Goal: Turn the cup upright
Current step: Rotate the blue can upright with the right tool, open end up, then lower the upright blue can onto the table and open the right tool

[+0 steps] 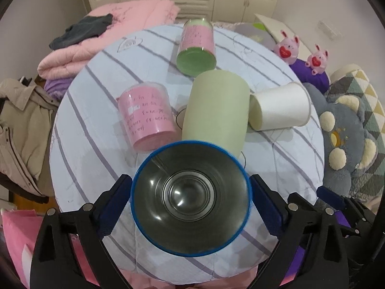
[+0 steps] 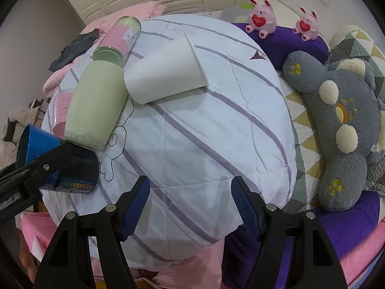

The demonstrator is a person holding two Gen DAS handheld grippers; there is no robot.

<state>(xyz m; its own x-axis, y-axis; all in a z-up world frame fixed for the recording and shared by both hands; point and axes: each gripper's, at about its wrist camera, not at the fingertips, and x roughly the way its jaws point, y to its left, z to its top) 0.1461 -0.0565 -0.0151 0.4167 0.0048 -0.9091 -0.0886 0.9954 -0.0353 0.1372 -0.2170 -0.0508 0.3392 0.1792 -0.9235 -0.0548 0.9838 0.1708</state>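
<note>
My left gripper [image 1: 191, 201] is shut on a blue cup with a steel inside [image 1: 191, 197]. Its open mouth faces the left wrist camera. In the right wrist view the same blue cup [image 2: 36, 142] shows at the left, held between the left gripper's black fingers [image 2: 48, 161] over the striped quilt [image 2: 204, 132]. My right gripper [image 2: 190, 207] is open and empty above the quilt's near edge.
On the quilt lie a pale green cup [image 1: 216, 110], a white paper cup [image 1: 279, 106], a pink-labelled clear cup [image 1: 146, 115] and a green-ended pink canister [image 1: 196, 48]. A grey plush toy [image 2: 341, 125] and two pink bunnies [image 2: 261, 16] sit to the right.
</note>
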